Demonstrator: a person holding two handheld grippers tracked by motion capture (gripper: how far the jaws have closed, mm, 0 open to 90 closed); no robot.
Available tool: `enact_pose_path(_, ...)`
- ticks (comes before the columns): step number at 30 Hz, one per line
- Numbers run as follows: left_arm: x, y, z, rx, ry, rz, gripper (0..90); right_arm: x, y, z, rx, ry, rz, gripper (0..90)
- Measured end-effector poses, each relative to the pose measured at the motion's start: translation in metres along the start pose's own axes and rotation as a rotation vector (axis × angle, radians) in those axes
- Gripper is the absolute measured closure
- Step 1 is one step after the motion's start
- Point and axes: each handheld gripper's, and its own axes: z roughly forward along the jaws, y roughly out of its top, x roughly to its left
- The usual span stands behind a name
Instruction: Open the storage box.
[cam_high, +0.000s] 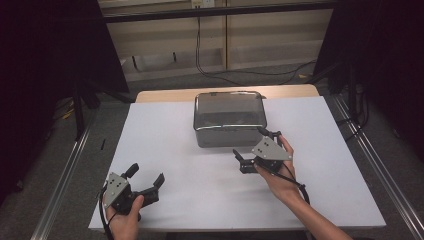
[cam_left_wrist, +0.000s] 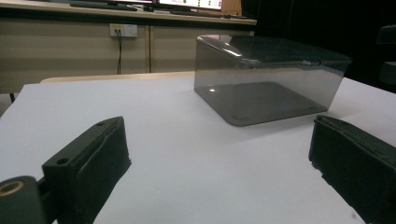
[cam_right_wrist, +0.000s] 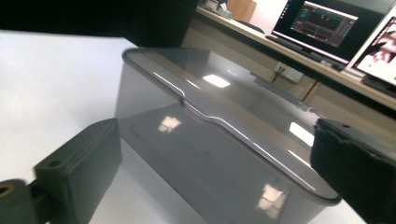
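Note:
A smoky grey see-through box (cam_high: 229, 117) with its lid on stands at the middle back of the white table (cam_high: 165, 130). My right gripper (cam_high: 255, 147) is open just off the box's front right corner, jaws pointing at it. In the right gripper view the box (cam_right_wrist: 210, 116) looms close between and beyond the jaws of my right gripper (cam_right_wrist: 215, 163); contact cannot be told. My left gripper (cam_high: 147, 174) is open near the table's front left, low over the surface, with nothing between its fingers. In the left gripper view the box (cam_left_wrist: 266, 79) stands well beyond my left gripper (cam_left_wrist: 222, 140).
A wooden tabletop edge (cam_high: 165, 94) shows behind the white sheet. Metal rails (cam_high: 65, 170) run along both sides of the table on the floor. A black cable (cam_high: 210, 70) trails across the floor behind. Monitors (cam_right_wrist: 322, 23) stand on a far desk.

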Motion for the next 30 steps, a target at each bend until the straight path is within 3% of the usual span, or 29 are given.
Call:
enact_pose_path(2, 0.000, 0.000, 0.001, -0.002, 0.001, -0.004, 4.6, 0.001, 0.000, 0.001, 0.008, -0.003, -0.006, 2.6)
enact_pose_path(4, -0.001, 0.000, 0.002, -0.001, -0.004, 0.002, 4.5, 0.002, -0.002, 0.006, 0.026, -0.004, -0.055, 2.6)
enact_pose_path(7, -0.001, 0.000, 0.002, 0.003, -0.005, 0.005, 4.6, 0.004, -0.002, 0.008, 0.026, -0.010, -0.082, 2.5)
enact_pose_path(8, -0.001, 0.000, 0.002, 0.002, -0.003, 0.003, 4.5, 0.005, -0.001, 0.010, 0.019, -0.017, -0.144, 2.0)
enact_pose_path(10, -0.001, 0.000, 0.002, 0.001, -0.003, 0.002, 4.6, 0.005, 0.000, 0.011, 0.020, -0.020, -0.164, 2.0)
enact_pose_path(11, 0.000, 0.000, 0.002, 0.003, -0.002, 0.002, 4.6, 0.008, 0.001, 0.016, 0.022, -0.034, -0.217, 1.9)
enact_pose_path(12, 0.000, 0.000, 0.002, 0.003, -0.002, 0.002, 4.6, 0.008, 0.001, 0.016, 0.022, -0.034, -0.217, 1.9)
enact_pose_path(13, 0.000, 0.000, 0.001, 0.003, 0.002, 0.002, 4.6, 0.010, 0.002, 0.020, 0.019, -0.040, -0.270, 1.4)
enact_pose_path(14, 0.000, 0.000, 0.001, 0.003, 0.002, 0.002, 4.6, 0.010, 0.002, 0.020, 0.019, -0.040, -0.270, 1.4)
enact_pose_path(17, 0.000, 0.000, 0.000, 0.006, 0.001, 0.004, 4.6, 0.014, 0.006, 0.025, 0.021, -0.061, -0.391, 1.1)
enact_pose_path(18, 0.000, 0.000, 0.000, 0.006, 0.001, 0.004, 4.6, 0.014, 0.006, 0.025, 0.021, -0.061, -0.391, 1.1)
enact_pose_path(19, 0.000, 0.000, 0.001, 0.007, 0.000, 0.003, 4.6, 0.017, 0.008, 0.026, 0.012, -0.087, -0.456, 5.4)
enact_pose_path(22, 0.000, 0.000, 0.002, 0.004, 0.002, 0.006, 4.5, 0.020, 0.009, 0.029, 0.016, -0.115, -0.516, 7.5)
enact_pose_path(26, -0.002, 0.000, 0.004, 0.006, -0.007, 0.009, 4.6, 0.021, 0.008, 0.034, 0.017, -0.135, -0.558, 10.2)
enact_pose_path(30, -0.002, 0.000, 0.004, 0.007, -0.008, 0.008, 4.6, 0.025, 0.007, 0.039, 0.029, -0.161, -0.686, 14.2)
